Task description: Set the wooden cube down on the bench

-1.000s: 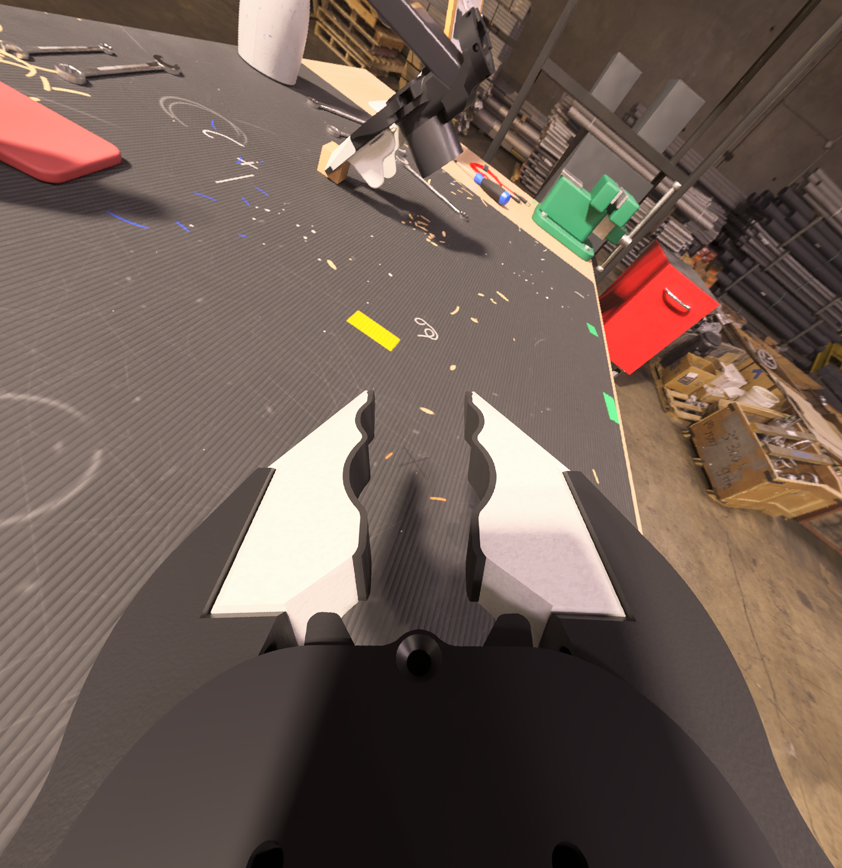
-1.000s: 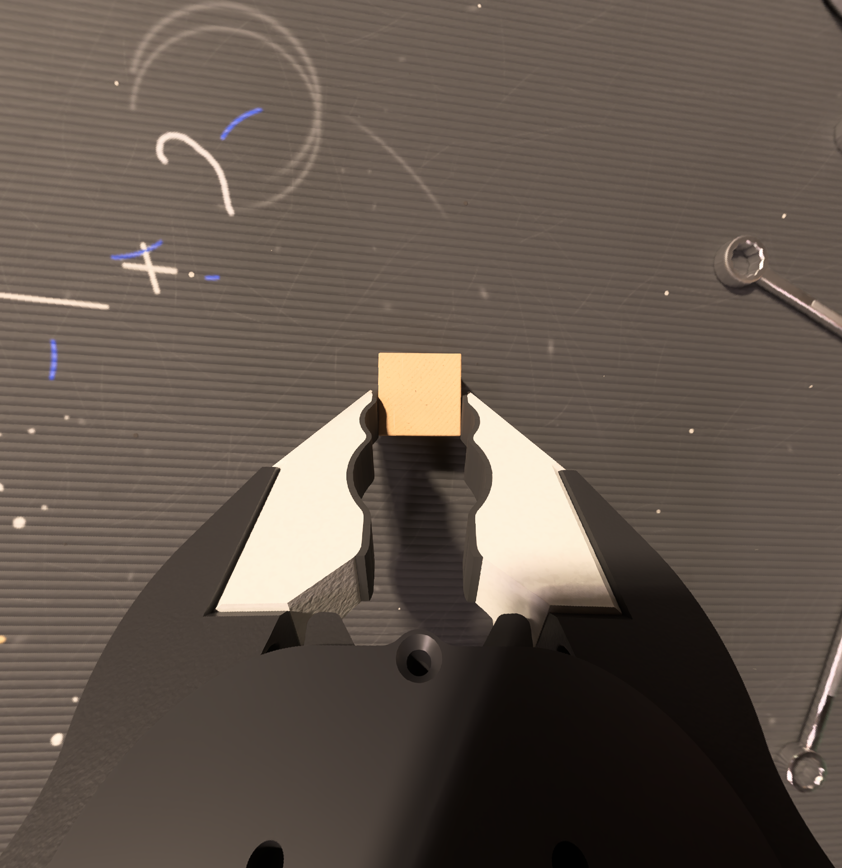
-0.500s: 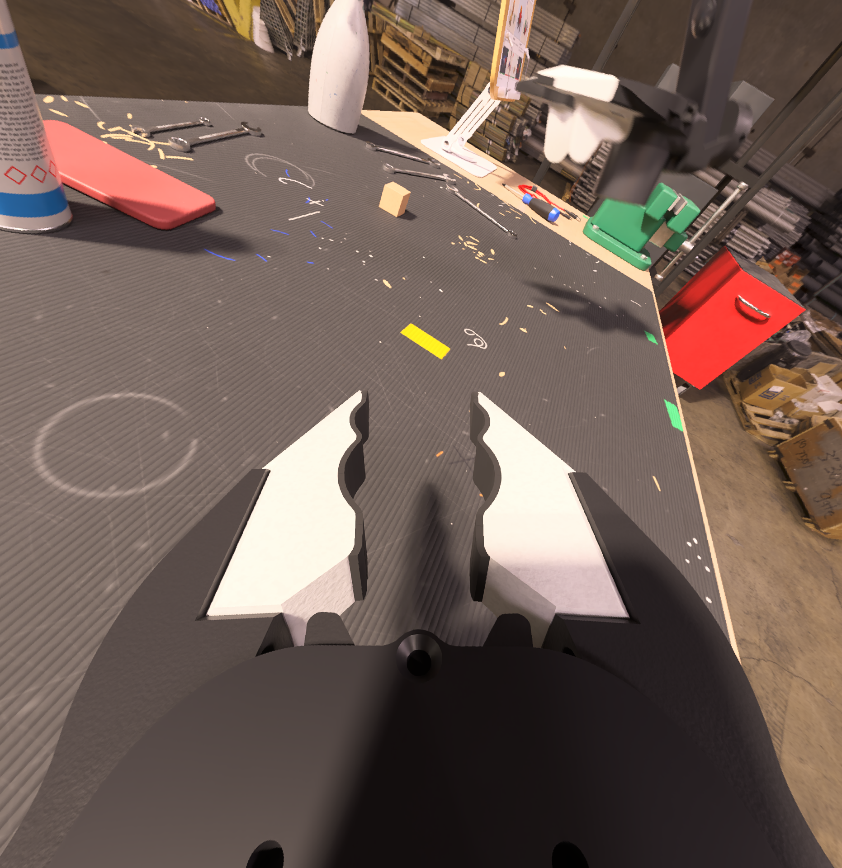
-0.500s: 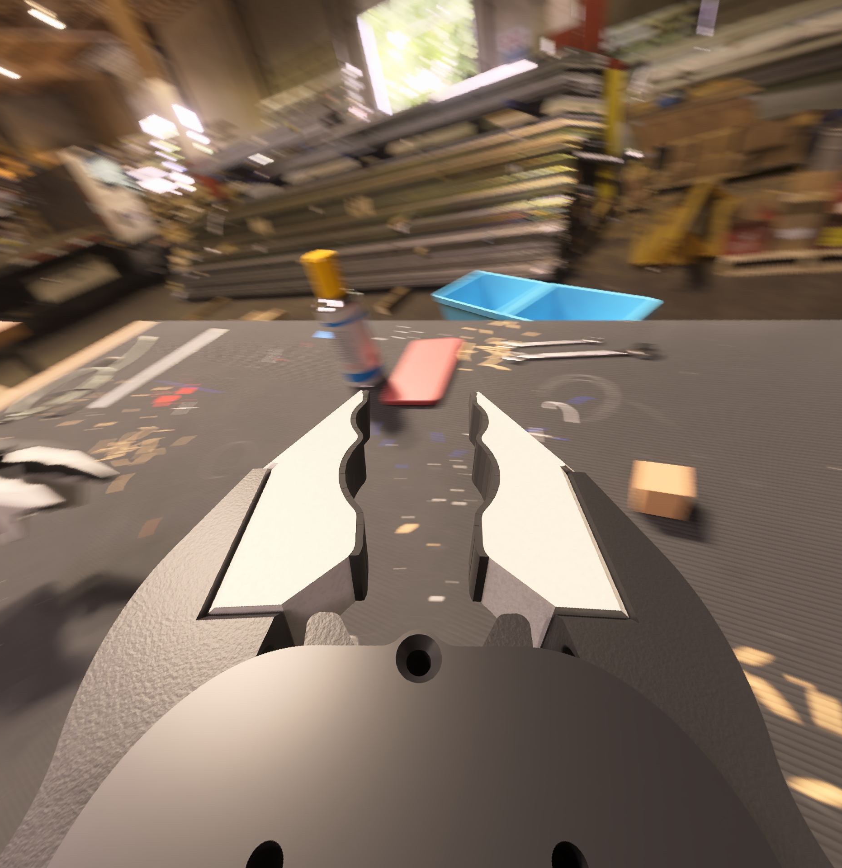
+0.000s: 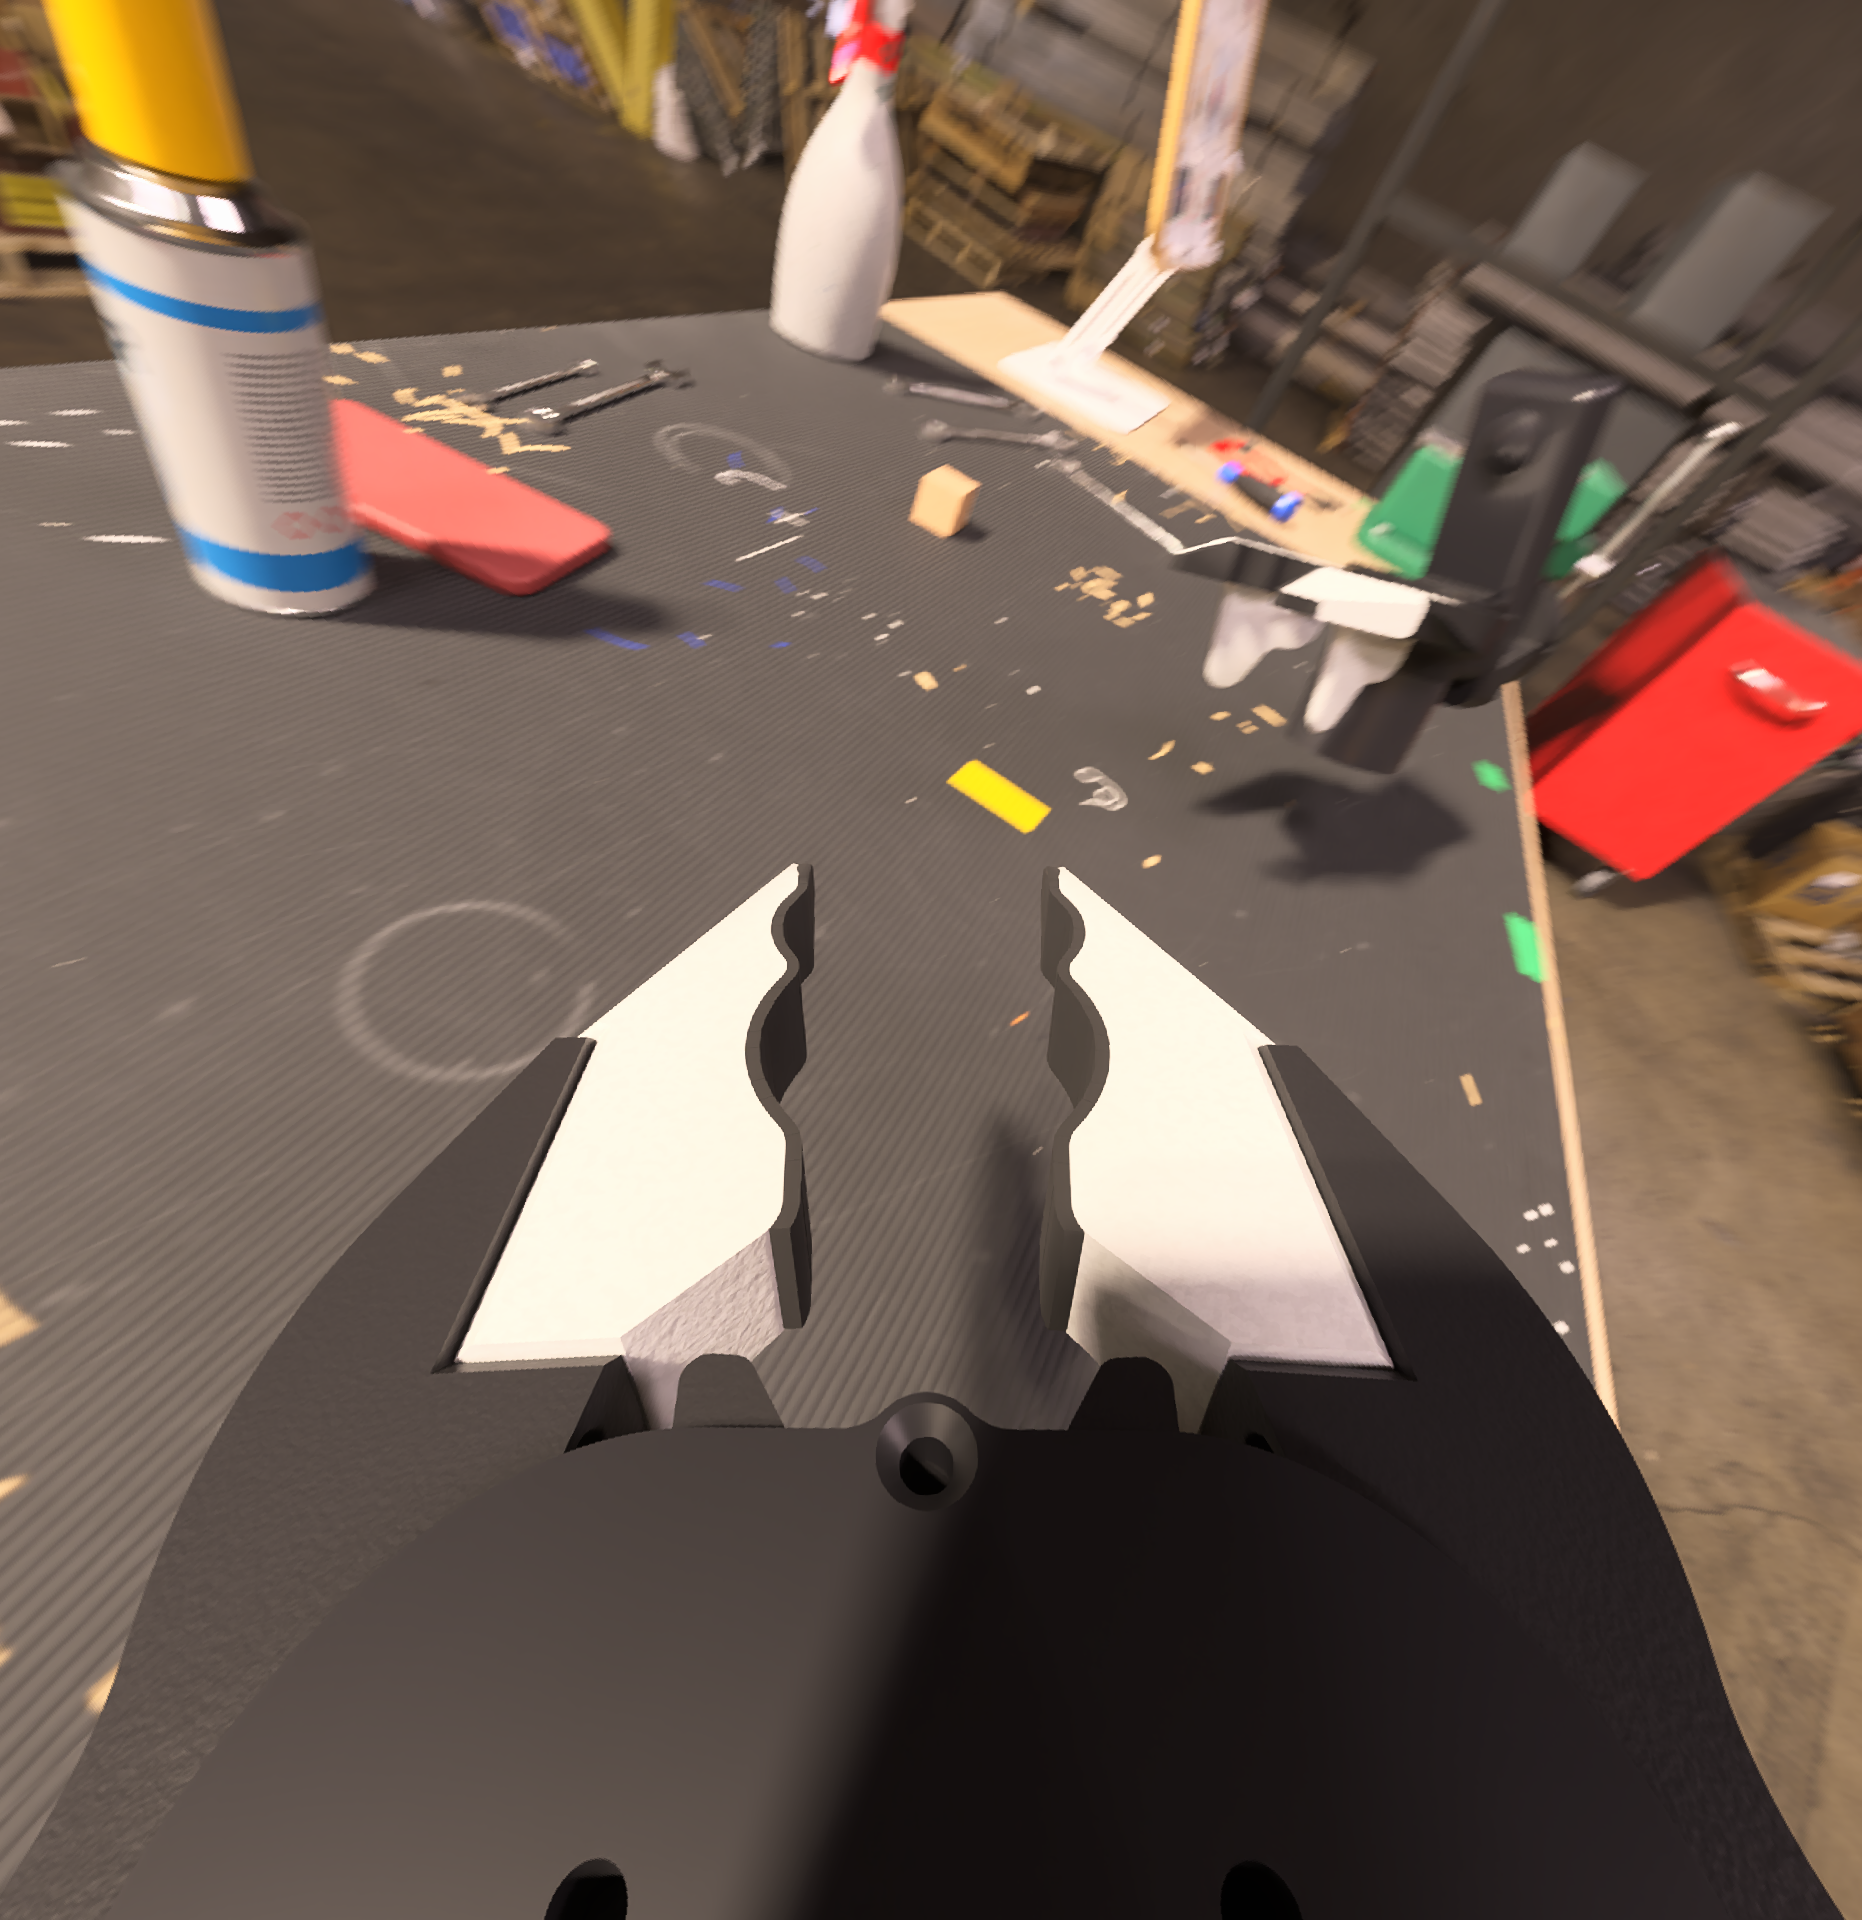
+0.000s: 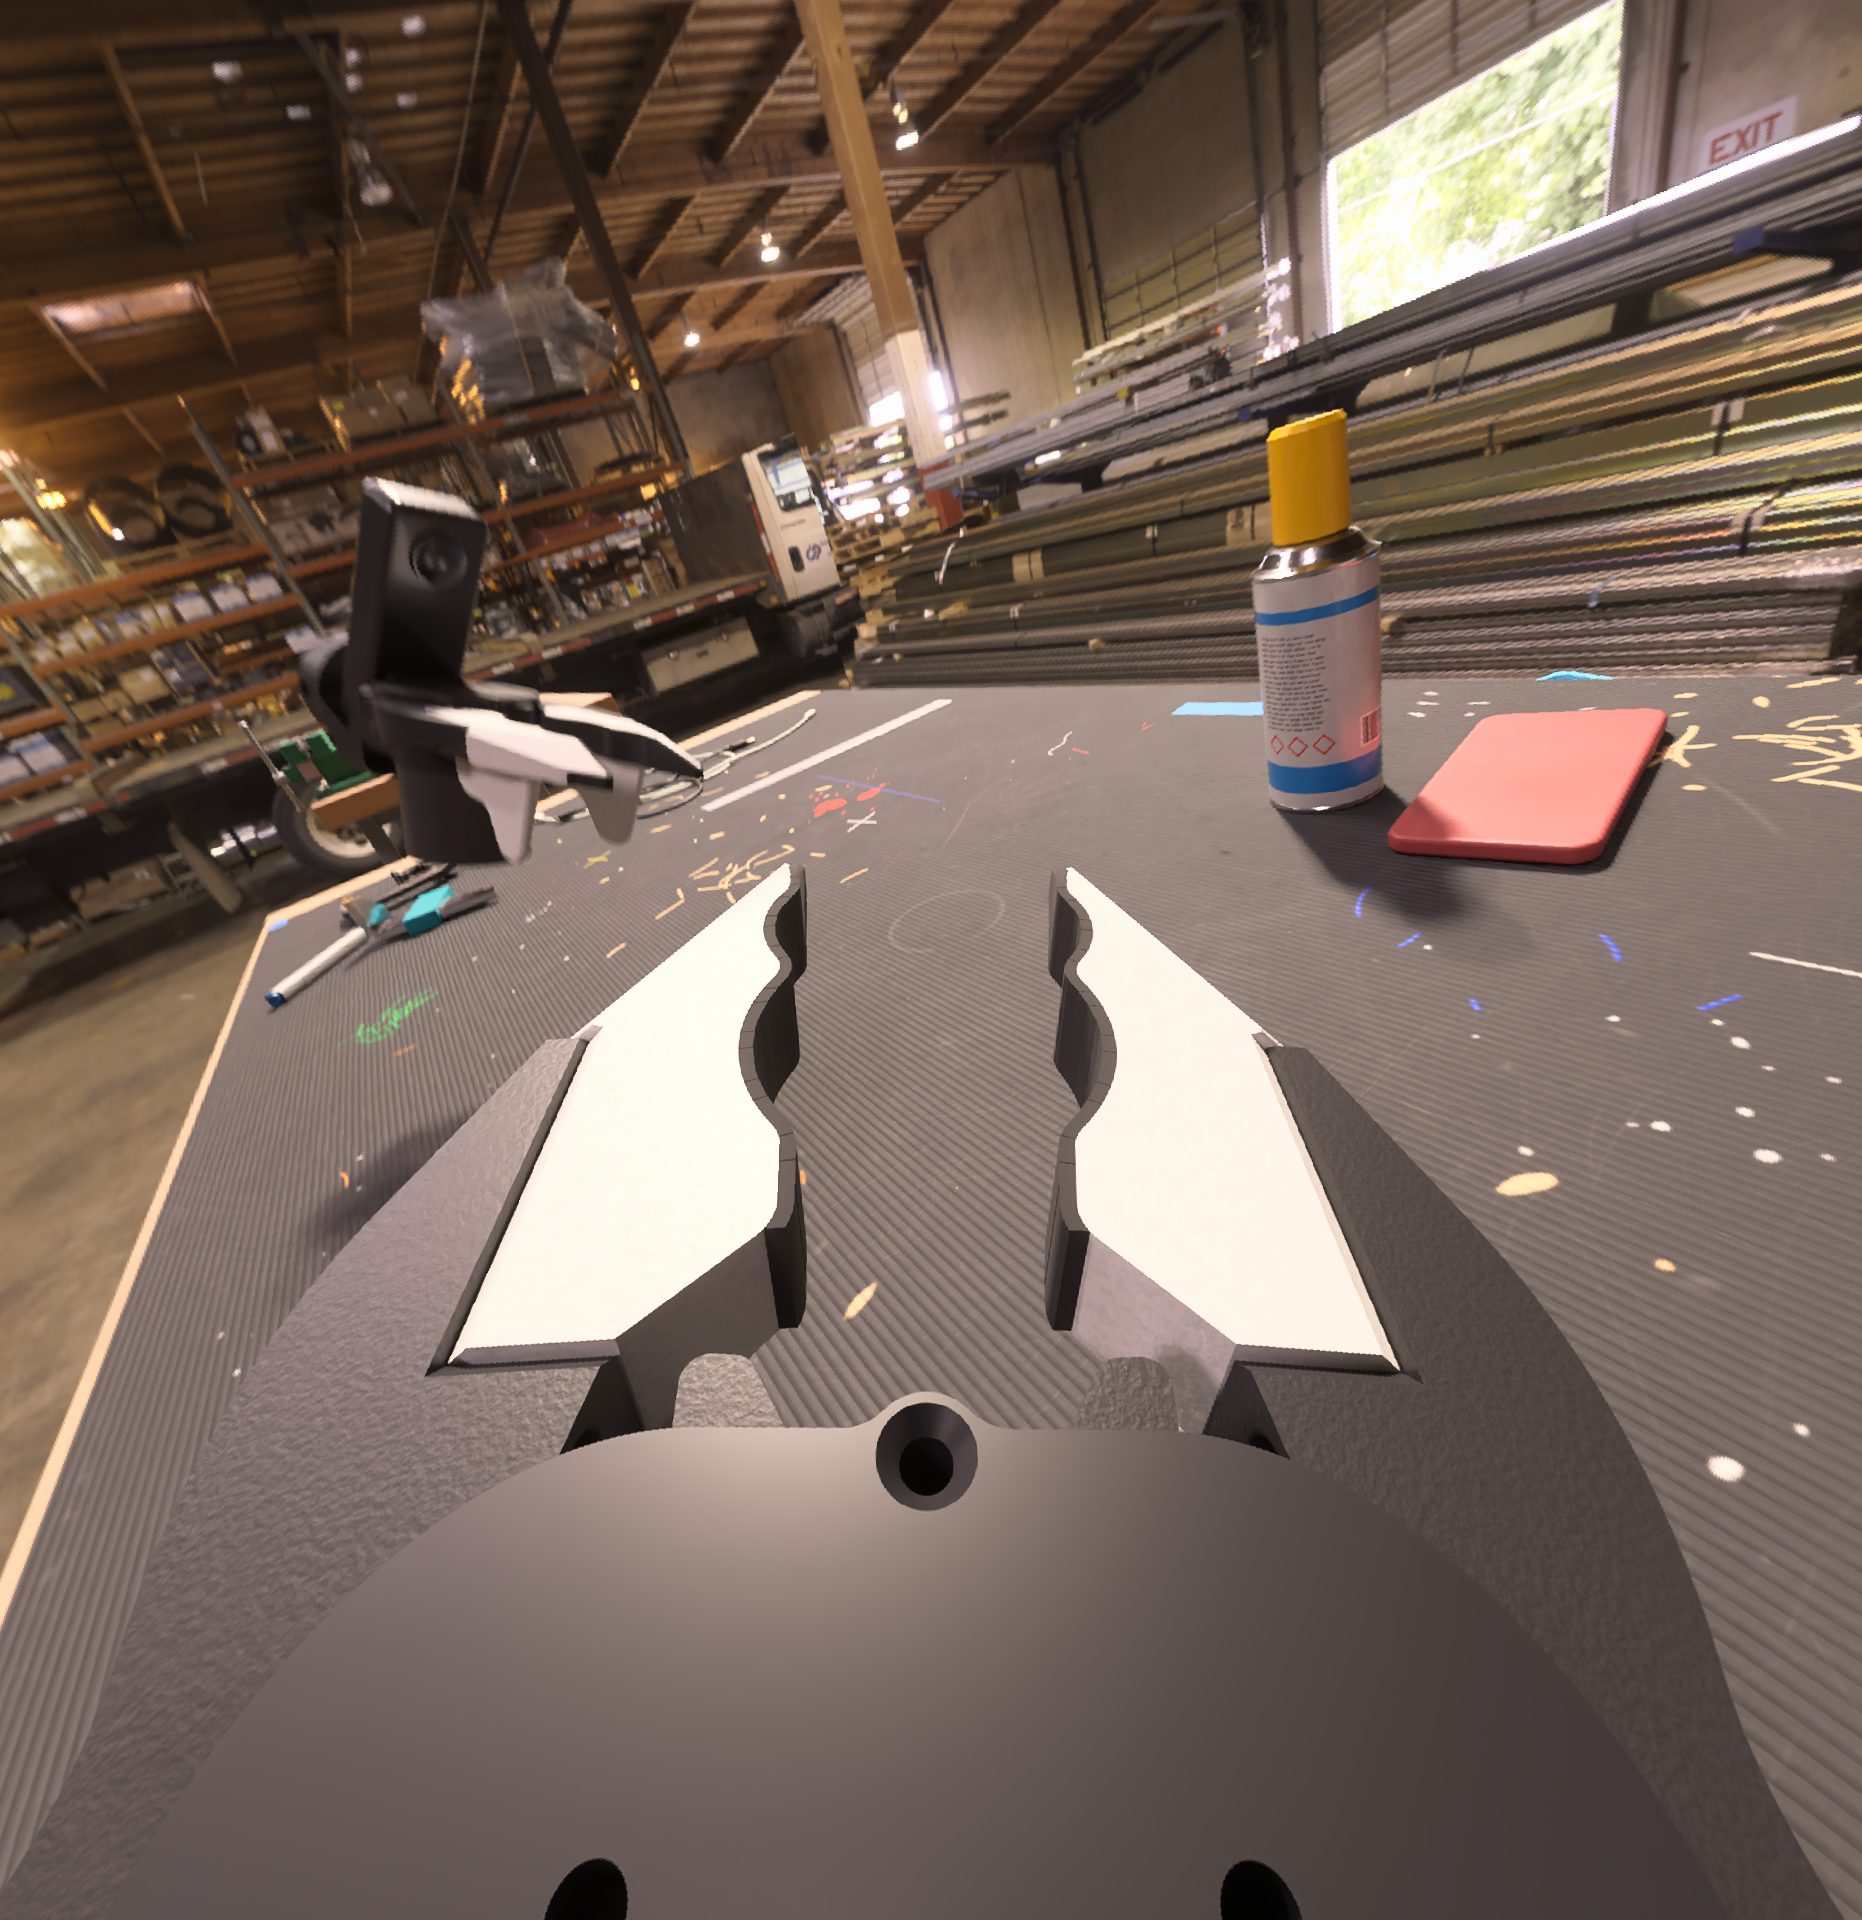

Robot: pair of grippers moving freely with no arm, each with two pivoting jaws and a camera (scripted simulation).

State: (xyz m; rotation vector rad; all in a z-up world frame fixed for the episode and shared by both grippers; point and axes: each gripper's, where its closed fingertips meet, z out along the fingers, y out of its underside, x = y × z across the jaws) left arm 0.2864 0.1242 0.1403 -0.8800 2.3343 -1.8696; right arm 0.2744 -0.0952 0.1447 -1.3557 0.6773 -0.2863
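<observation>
The small wooden cube (image 5: 945, 501) rests on the dark bench mat (image 5: 491, 779), far ahead in the left wrist view, with nothing touching it. My left gripper (image 5: 927, 873) is open and empty, low over the mat, well short of the cube. My right gripper (image 5: 1282, 691) hovers open and empty near the bench's right edge, clear of the cube. In the right wrist view the right gripper (image 6: 927, 878) is open over the mat (image 6: 1010, 987), and the left gripper (image 6: 563, 821) hovers at the left. The cube is out of that view.
A spray can (image 5: 220, 416) and a red pad (image 5: 459, 509) stand at the left, also in the right wrist view (image 6: 1316, 644). Wrenches (image 5: 574, 390) and a white bottle (image 5: 844, 208) lie farther back. A green vise (image 5: 1426, 509) and a red toolbox (image 5: 1696, 717) are at the right edge.
The right gripper was around the cube on the mat, then pulled off, swung away to the right edge and came lower. The cube stayed on the bench. The left view tilted up.
</observation>
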